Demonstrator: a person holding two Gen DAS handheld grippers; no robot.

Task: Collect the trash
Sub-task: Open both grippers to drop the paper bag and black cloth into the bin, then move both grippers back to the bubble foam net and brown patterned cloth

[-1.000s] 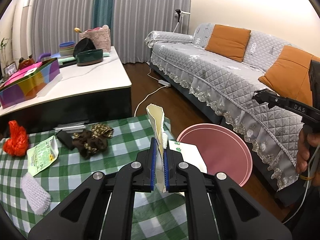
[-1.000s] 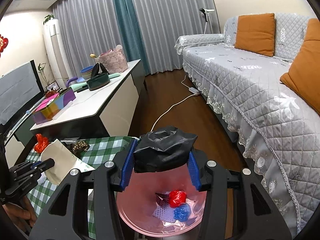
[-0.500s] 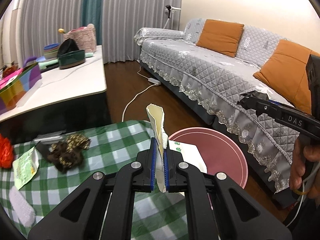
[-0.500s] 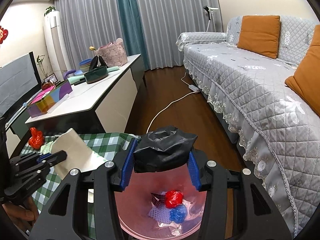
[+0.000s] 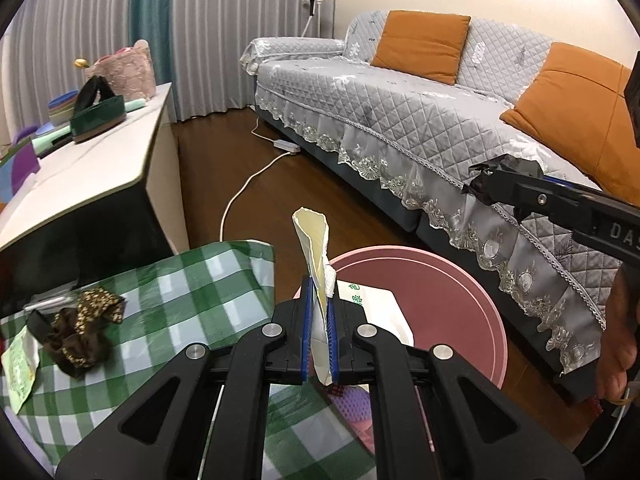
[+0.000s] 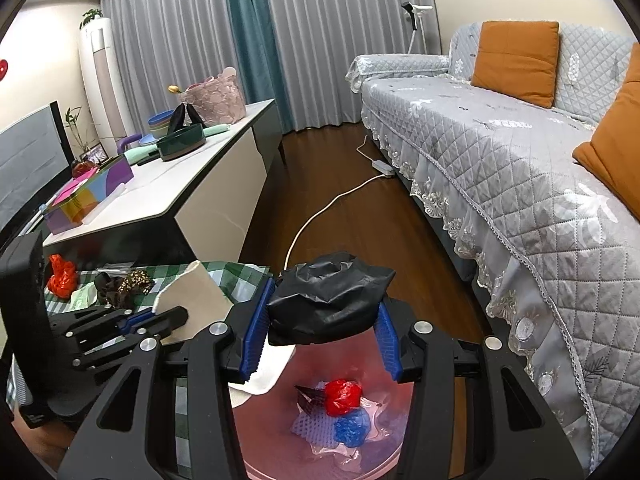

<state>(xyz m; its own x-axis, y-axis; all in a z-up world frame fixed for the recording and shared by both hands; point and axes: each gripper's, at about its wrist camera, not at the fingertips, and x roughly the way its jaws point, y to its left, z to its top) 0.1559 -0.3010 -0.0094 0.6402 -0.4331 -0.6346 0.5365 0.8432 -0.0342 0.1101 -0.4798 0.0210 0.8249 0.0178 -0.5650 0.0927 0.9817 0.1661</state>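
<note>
Left tongs (image 5: 319,328) are clenching a flattened cream paper wrapper (image 5: 314,248), which is standing upright between the blue pads. They are hanging at the edge of the green checked tabletop (image 5: 192,292), right beside the rim of the pink bin (image 5: 472,300). In the right wrist view the same wrapper (image 6: 192,292) is showing as a pale sheet just left of the right tongs.

Right tongs (image 6: 320,336) are gripping a crumpled black plastic bag (image 6: 328,300), bulging between both pads, directly over the open bin (image 6: 280,440). Inside the bin: a red crumpled piece (image 6: 342,396), a blue one (image 6: 352,430) touching it, and a pale mesh scrap underneath. A white sheet with green print (image 5: 376,304) is lying across the bin's near rim.

On the tabletop: a brown and gold fabric bundle (image 5: 80,332), a pale green packet (image 5: 16,364) just beside it, and an orange-red plastic wad (image 6: 62,276) at the far corner.

Grey quilted sofa (image 6: 520,152) with orange cushions is standing well apart to the right.
</note>
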